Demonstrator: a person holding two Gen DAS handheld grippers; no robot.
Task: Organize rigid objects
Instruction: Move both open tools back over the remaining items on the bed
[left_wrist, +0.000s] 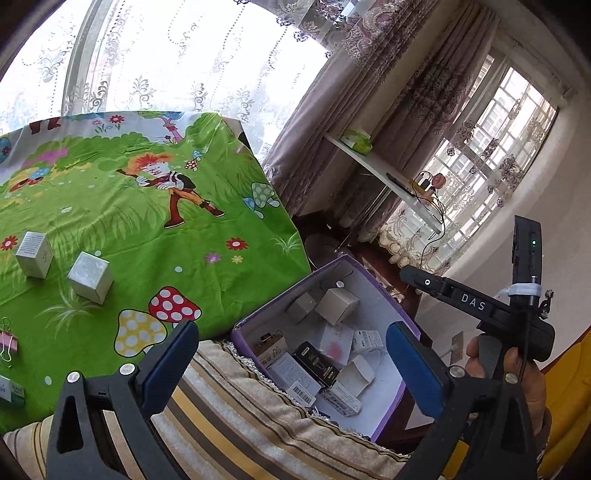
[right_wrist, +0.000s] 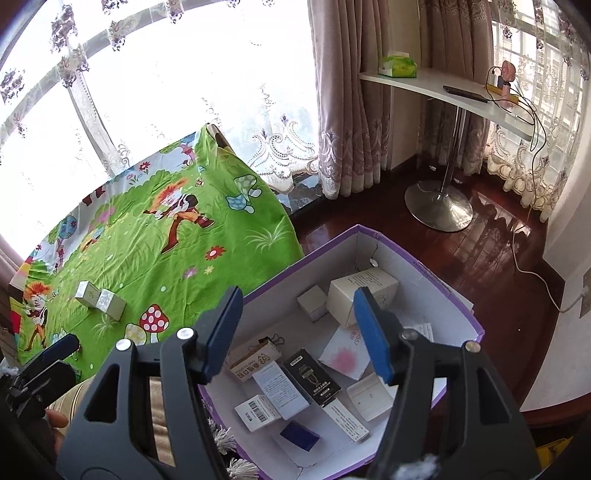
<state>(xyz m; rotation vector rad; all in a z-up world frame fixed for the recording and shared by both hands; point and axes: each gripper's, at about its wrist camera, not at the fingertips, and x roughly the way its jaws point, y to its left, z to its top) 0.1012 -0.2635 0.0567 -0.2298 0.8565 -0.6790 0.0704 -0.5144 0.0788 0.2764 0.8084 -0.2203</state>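
We are holding the right gripper (right_wrist: 299, 332), jaws apart and empty, above the box (right_wrist: 436, 273); two cartons (left_wrist: 90, 277) are waiting left of the open left gripper (left_wrist: 291, 362), risking a toppling nudge.

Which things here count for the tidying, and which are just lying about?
Job:
purple-rimmed box
small cartons inside
two silver cartons on the green cloth
pink binder clip
both grippers, open and empty: left, right

Lying about:
tissue pack
phone on white table
striped cushion
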